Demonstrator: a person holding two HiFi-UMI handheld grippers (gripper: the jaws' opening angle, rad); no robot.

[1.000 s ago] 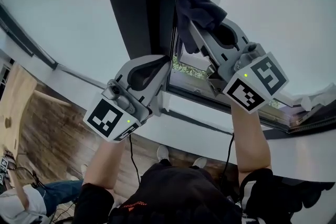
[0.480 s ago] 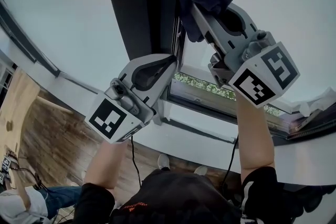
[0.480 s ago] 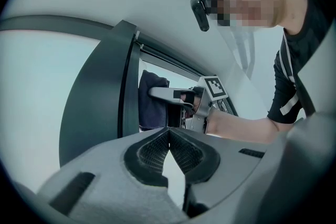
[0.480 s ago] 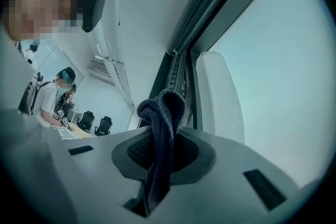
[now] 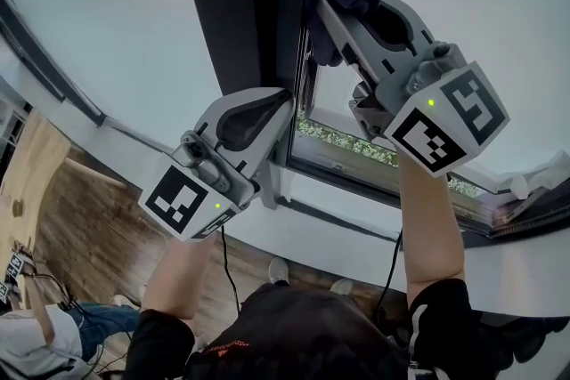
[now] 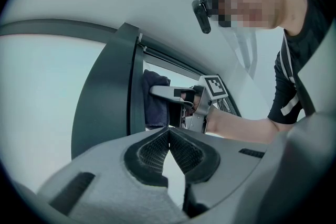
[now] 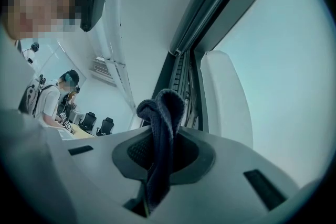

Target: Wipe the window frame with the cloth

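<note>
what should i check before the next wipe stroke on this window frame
1. Cloth grip: ok, the right gripper is shut on the dark cloth.
2. Cloth contact: ok, it looks pressed against the window frame.
3. Other tool: ok, the left gripper has its jaws together with nothing between them.
4. Stroke path: ok, the left gripper sits lower along the frame, apart from the cloth.
5. Frame above the cloth: cannot tell, it is cut off at the head view's top edge.
</note>
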